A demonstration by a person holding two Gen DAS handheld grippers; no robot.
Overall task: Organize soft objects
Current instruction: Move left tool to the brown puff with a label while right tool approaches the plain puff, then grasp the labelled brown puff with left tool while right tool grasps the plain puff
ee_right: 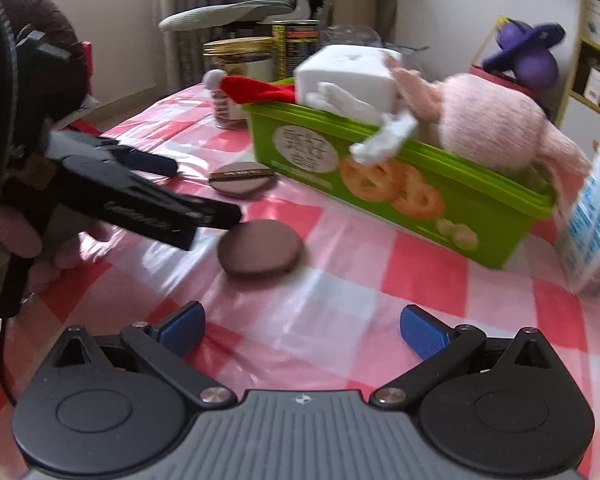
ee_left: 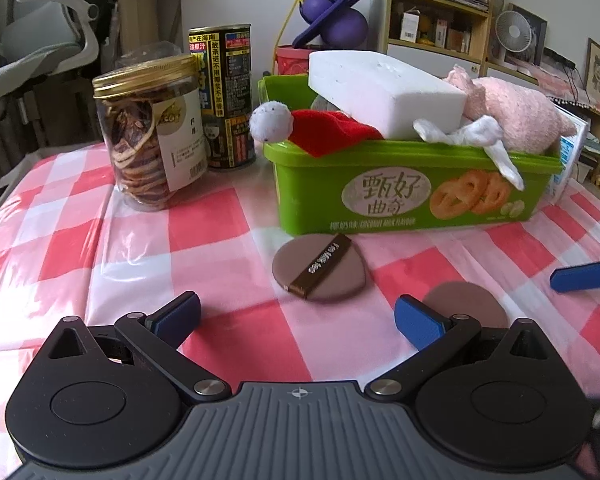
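A green cookie box (ee_left: 404,184) (ee_right: 380,168) holds a white foam block (ee_left: 384,88) (ee_right: 340,70), a pink plush toy (ee_left: 516,108) (ee_right: 484,124), a red Santa hat (ee_left: 328,128) (ee_right: 256,88) and a white cloth (ee_left: 480,136) (ee_right: 380,136). Two brown powder puffs lie on the checkered cloth in front of it: one with a strap (ee_left: 320,266) (ee_right: 242,178), one plain (ee_left: 466,304) (ee_right: 260,250). My left gripper (ee_left: 296,316) is open and empty, just short of the puffs. My right gripper (ee_right: 302,328) is open and empty, near the plain puff.
A jar of dried slices (ee_left: 152,132) and a dark can (ee_left: 226,96) stand left of the box. A blue-white carton (ee_right: 596,216) stands at its right end. The left gripper's body (ee_right: 140,200) reaches in from the left in the right wrist view.
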